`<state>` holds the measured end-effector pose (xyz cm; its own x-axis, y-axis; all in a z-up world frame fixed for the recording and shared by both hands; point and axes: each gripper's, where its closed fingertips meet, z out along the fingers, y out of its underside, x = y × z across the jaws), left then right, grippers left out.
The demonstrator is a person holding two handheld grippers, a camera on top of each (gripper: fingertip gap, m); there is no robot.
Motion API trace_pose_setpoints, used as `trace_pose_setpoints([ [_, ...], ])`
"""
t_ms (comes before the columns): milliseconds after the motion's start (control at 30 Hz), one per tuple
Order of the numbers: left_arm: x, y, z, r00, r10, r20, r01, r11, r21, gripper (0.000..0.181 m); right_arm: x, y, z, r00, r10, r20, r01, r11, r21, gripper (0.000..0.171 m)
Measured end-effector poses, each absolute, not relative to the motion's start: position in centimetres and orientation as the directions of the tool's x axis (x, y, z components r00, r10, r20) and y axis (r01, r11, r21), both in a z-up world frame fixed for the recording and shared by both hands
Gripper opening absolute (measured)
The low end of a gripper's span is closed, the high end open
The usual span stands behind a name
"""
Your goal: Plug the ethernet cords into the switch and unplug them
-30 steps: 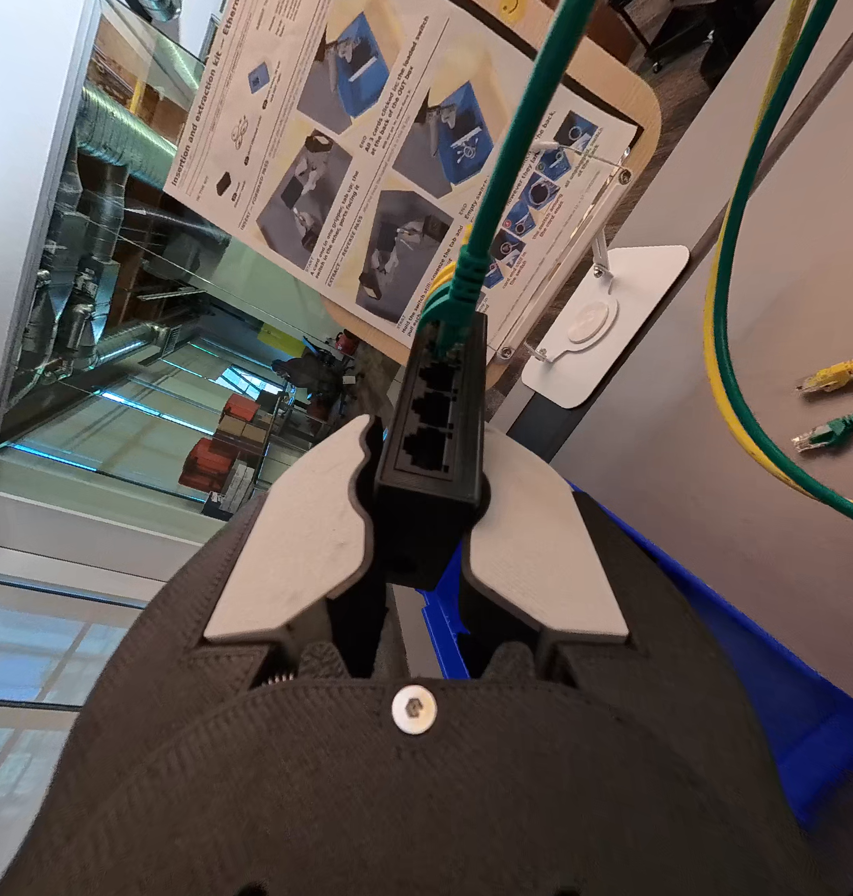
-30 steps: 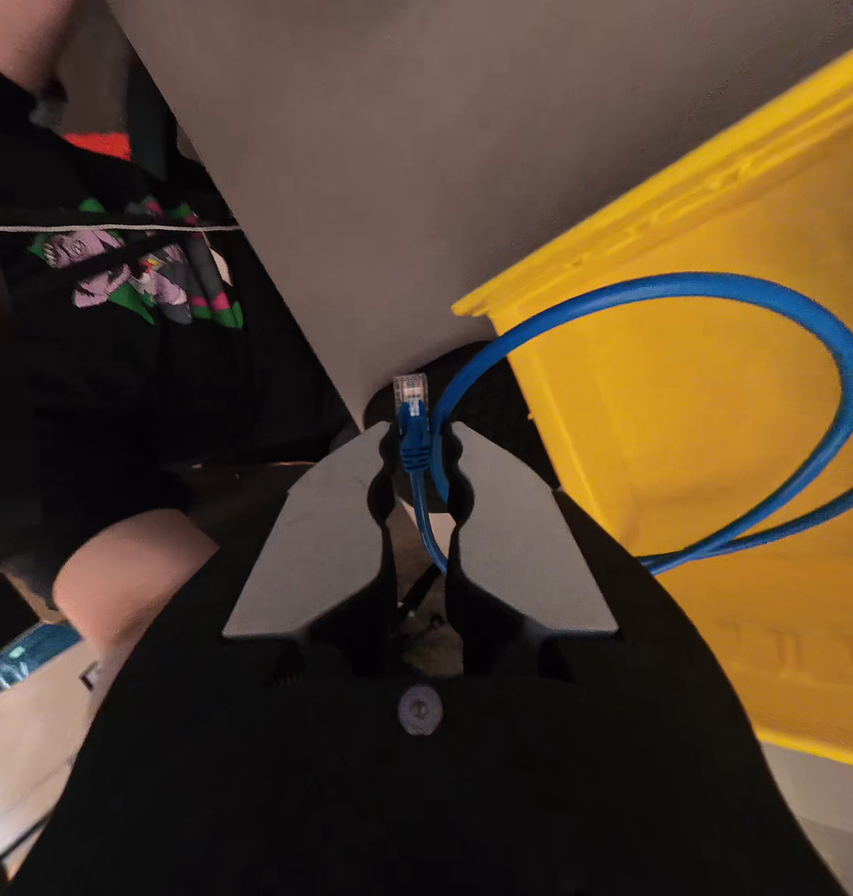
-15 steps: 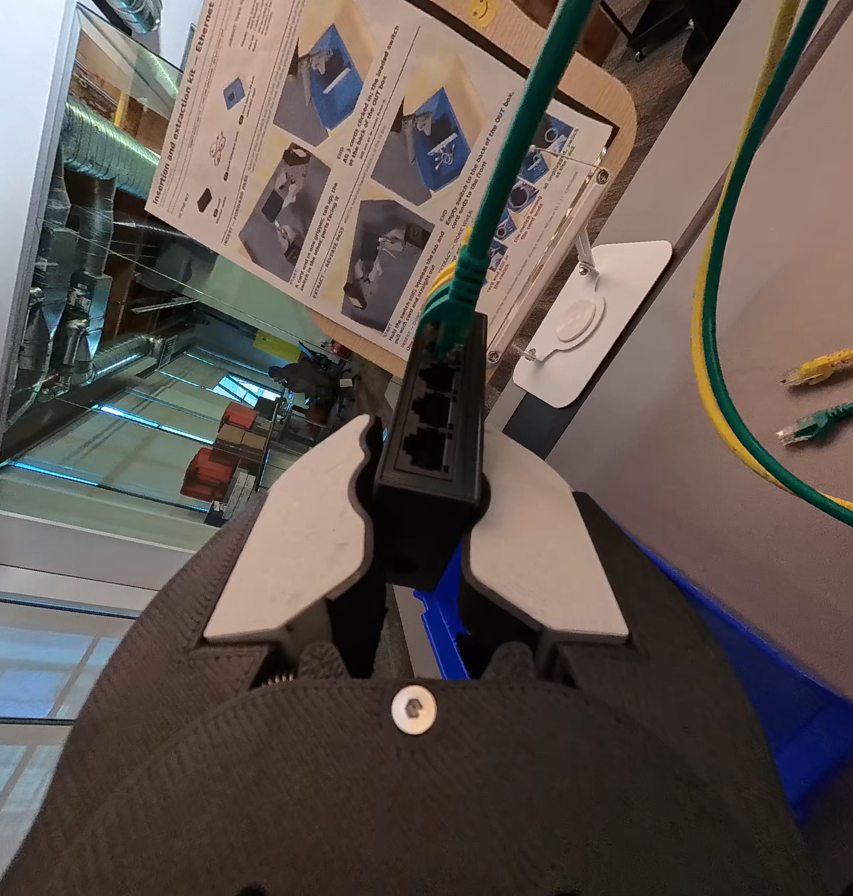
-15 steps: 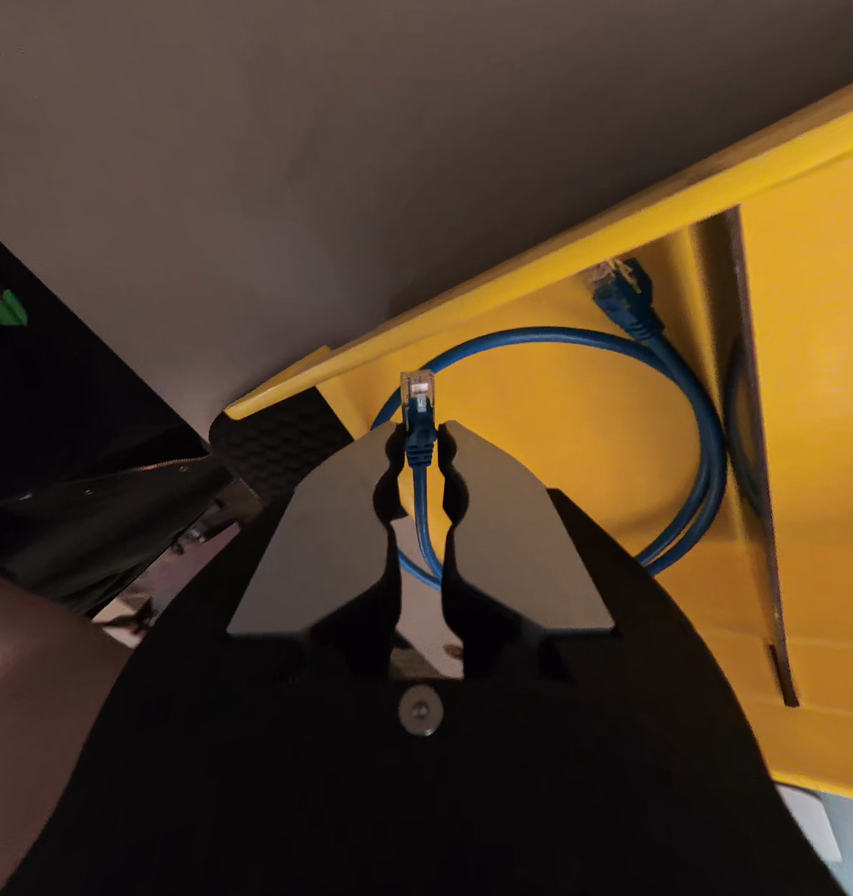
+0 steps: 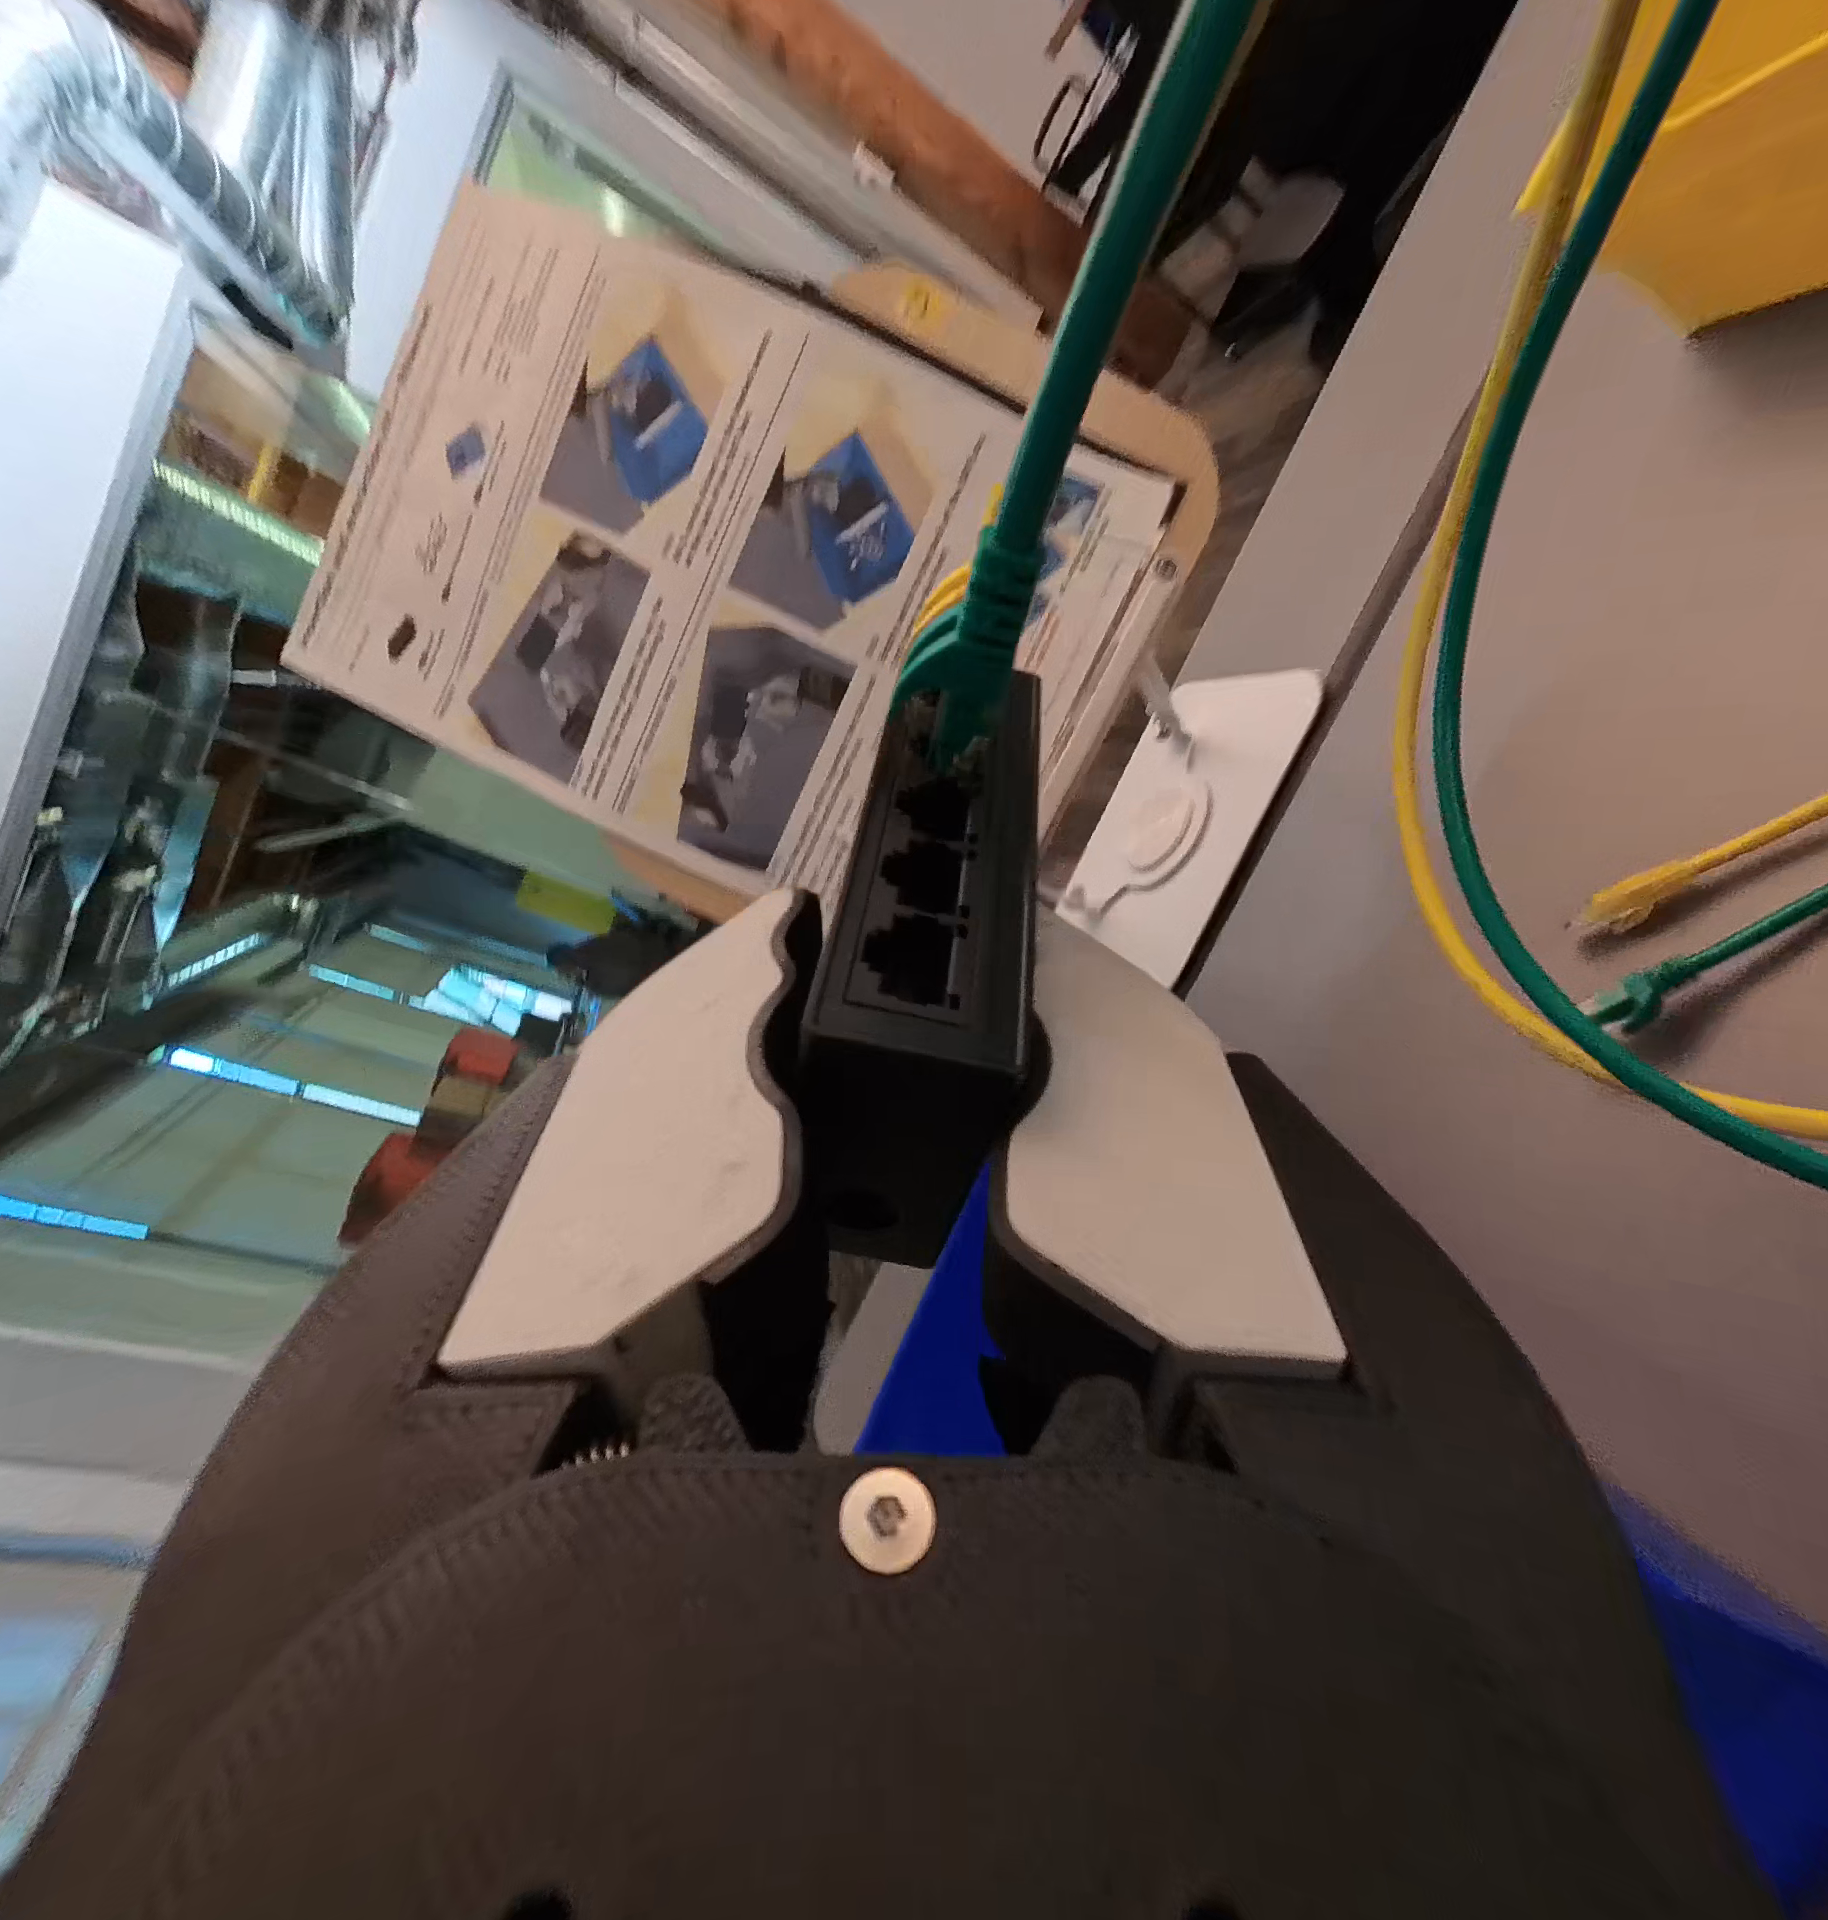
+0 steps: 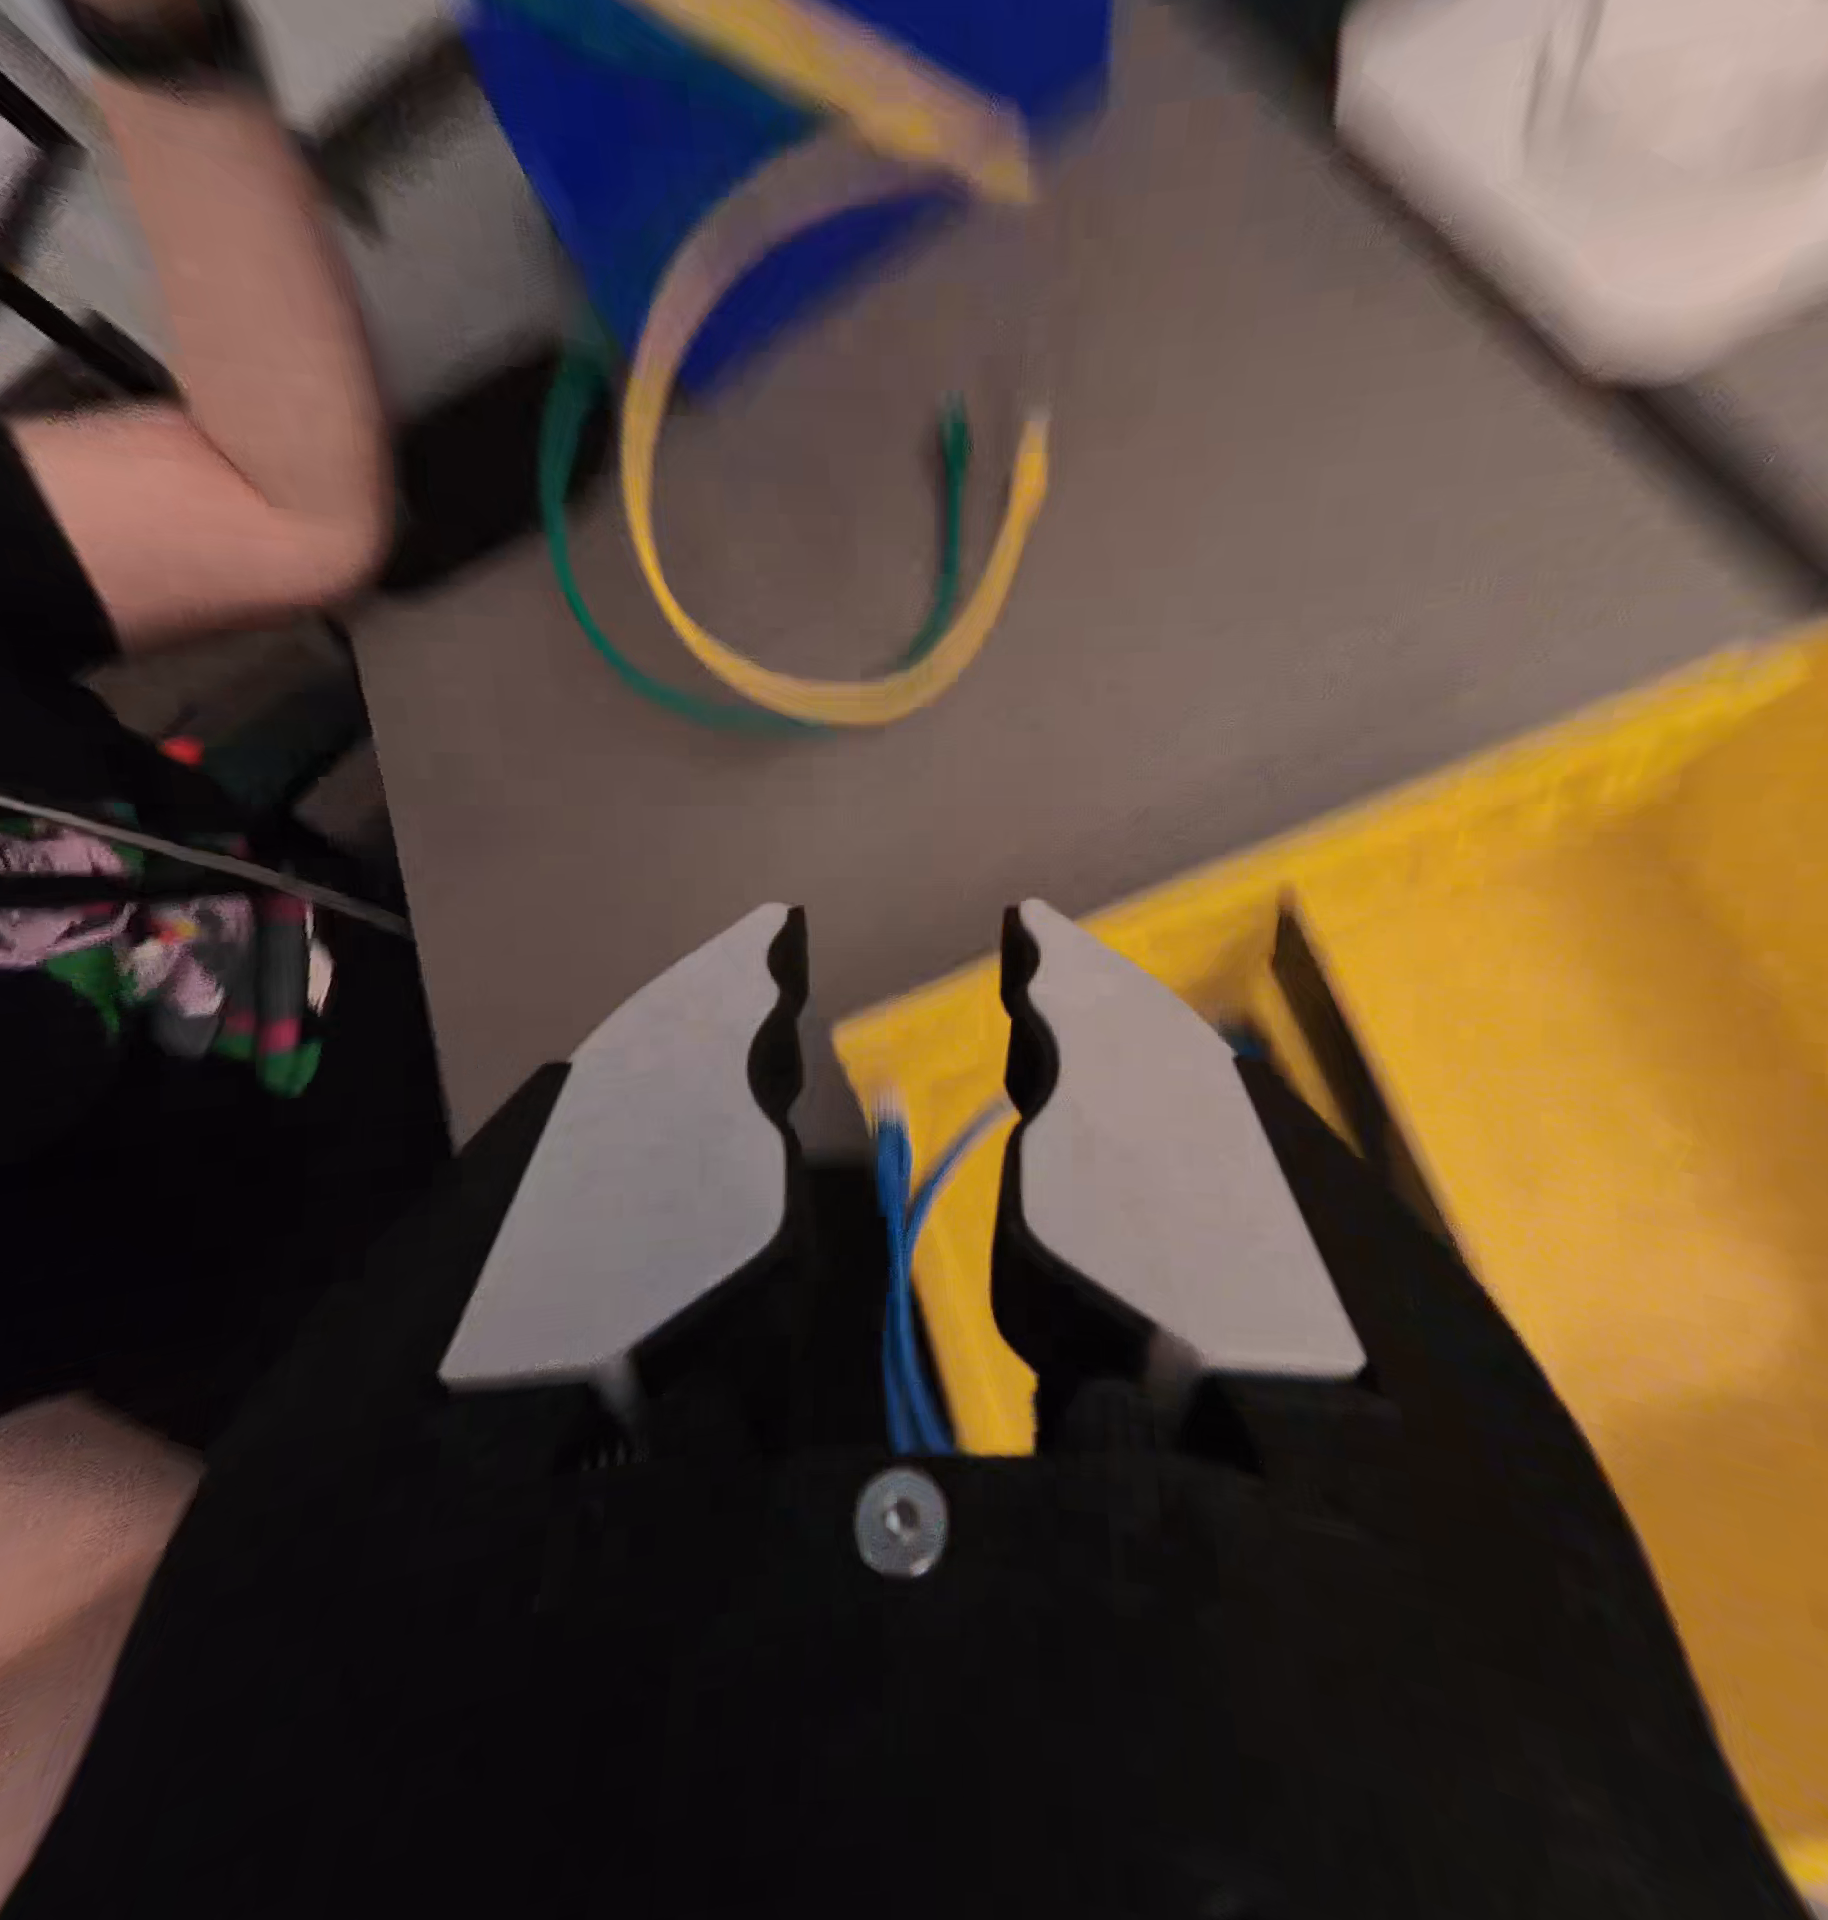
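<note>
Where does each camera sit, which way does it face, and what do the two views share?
Left wrist view: on the left gripper, facing the black switch it clamps and a poster; only its fingers show.
Right wrist view: on the open right gripper, facing down at the table; a person's arm shows.
Shared: green cord, yellow cord, yellow bin.

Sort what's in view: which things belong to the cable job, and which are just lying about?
Job:
- black switch, clamped in left gripper
- green cord, plugged in
- yellow cord
- blue cord, below open right gripper

Lying about:
- yellow bin
- blue bin
- instruction sheet
</note>
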<state>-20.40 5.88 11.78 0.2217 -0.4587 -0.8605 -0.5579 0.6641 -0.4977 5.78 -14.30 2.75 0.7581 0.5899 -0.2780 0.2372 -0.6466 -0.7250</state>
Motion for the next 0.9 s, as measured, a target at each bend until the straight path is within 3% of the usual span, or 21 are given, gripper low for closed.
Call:
trace_pose_setpoints([
  [67, -19.4, 4.9, 12.0, 0.217, -0.448, -0.867, -0.501, 0.711, -0.493, 0.032, 2.9, -12.8, 8.2, 0.732, 0.681, -0.028, 0.254, -0.311, -0.916, 0.037],
  [133, -18.5, 3.7, 12.1, 0.200, -0.438, -0.877, -0.451, 0.753, -0.479, 0.032, -0.1, -11.9, 12.6, 0.735, 0.620, 0.275, 0.318, 0.043, -0.947, 0.047],
  [167, -18.1, 3.1, 12.0, 0.187, -0.427, -0.885, -0.435, 0.772, -0.465, 0.032, -1.5, -11.5, 14.6, 0.740, 0.528, 0.417, 0.376, 0.191, -0.907, 0.055],
  [267, -17.5, 1.7, 11.7, 0.146, -0.386, -0.911, -0.410, 0.815, -0.410, 0.032, -5.9, -11.4, 19.0, 0.661, 0.220, 0.717, 0.587, 0.444, -0.677, 0.041],
  [333, -17.5, 1.7, 11.6, 0.134, -0.353, -0.926, -0.449, 0.812, -0.374, 0.032, -10.0, -12.5, 20.6, 0.608, 0.228, 0.761, 0.573, 0.537, -0.619, 0.035],
  [433, -17.7, 2.2, 11.6, 0.128, -0.279, -0.952, -0.529, 0.792, -0.304, 0.032, -15.5, -12.3, 19.5, 0.487, 0.372, 0.790, 0.611, 0.500, -0.613, 0.037],
  [633, -17.4, 1.8, 11.5, 0.101, -0.203, -0.974, -0.608, 0.763, -0.222, 0.032, -18.5, -6.4, 14.0, 0.286, 0.381, 0.879, 0.855, 0.313, -0.413, 0.037],
  [800, -16.8, 0.5, 11.4, 0.084, -0.191, -0.978, -0.591, 0.781, -0.203, 0.032, -16.9, -2.9, 11.8, 0.147, 0.295, 0.944, 0.959, 0.191, -0.209, 0.034],
  [900, -16.7, 0.4, 11.3, 0.075, -0.185, -0.980, -0.599, 0.777, -0.192, 0.031, -16.7, -2.6, 12.2, 0.139, 0.224, 0.965, 0.958, 0.217, -0.188, 0.021],
])
